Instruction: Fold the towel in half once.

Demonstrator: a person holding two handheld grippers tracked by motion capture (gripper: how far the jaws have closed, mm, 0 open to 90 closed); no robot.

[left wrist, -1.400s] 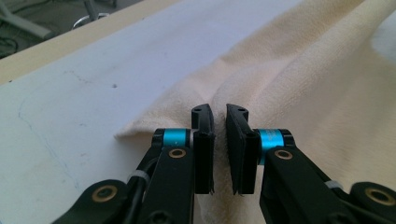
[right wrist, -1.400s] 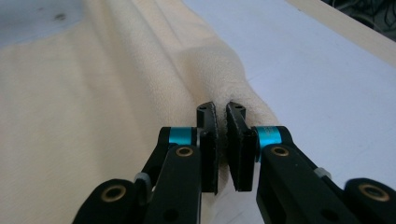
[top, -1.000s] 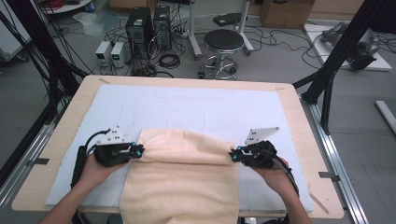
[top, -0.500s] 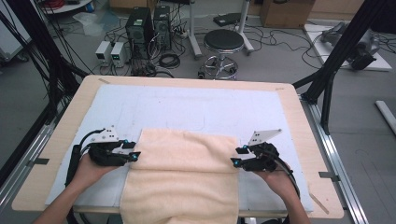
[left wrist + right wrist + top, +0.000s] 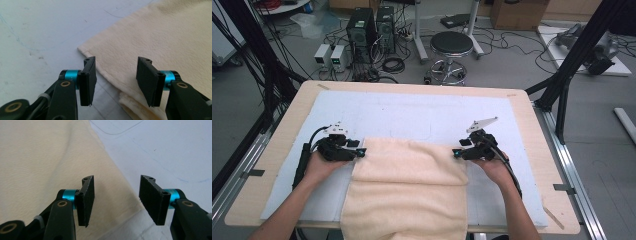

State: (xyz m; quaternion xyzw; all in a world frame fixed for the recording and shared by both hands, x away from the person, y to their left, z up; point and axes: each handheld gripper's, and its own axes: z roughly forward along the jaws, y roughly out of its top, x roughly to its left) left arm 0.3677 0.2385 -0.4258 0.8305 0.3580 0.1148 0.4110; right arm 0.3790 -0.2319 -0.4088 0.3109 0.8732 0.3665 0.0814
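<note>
One towel [image 5: 409,192] (folded), two grippers parted: left gripper [image 5: 360,151], right gripper [image 5: 456,152]

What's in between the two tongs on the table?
The folded cream towel lies between the left tongs and the right tongs, its top edge running from one to the other. The high view shows it.

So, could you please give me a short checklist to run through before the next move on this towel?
1. Left gripper let go: ok; its jaws have just been opening and stand apart above the towel edge.
2. Right gripper let go: ok; just been opening, nothing pinched.
3. Towel folded over: ok; two layers show at the left corner.
4. Fold edge straight: ok, roughly.
5. Towel fully on the table: not ok; its near end hangs over the edge.
</note>
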